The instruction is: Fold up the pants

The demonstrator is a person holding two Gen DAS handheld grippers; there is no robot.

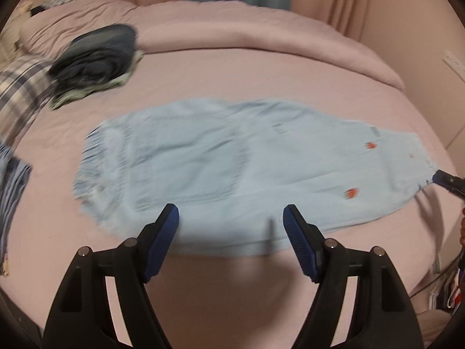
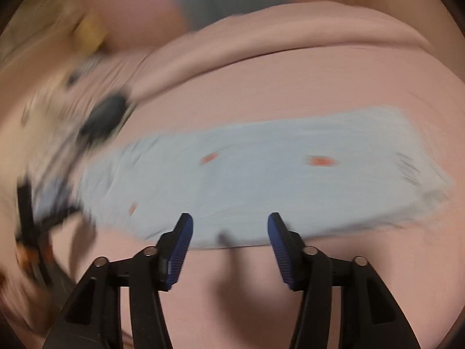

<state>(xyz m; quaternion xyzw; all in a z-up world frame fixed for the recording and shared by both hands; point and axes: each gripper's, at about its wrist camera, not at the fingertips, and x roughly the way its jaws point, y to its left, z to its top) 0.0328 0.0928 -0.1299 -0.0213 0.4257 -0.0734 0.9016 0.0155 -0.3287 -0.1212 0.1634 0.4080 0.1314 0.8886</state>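
Left claw (image 1: 231, 216), right claw (image 2: 229, 224) wide, empty.

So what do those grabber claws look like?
Both look alike. The left gripper and the right gripper each have two black plastic arms with cut-out holes, small round silver pins at the joints, and ridged dark blue pads on the fingertips. No cables or sleeves show.

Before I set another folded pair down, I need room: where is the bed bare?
Bare sheet runs between the light blue pants and the rolled pink duvet, and along the near edge below the pants, where the left gripper hovers open. The far left is crowded: a dark clothes pile and plaid fabric.
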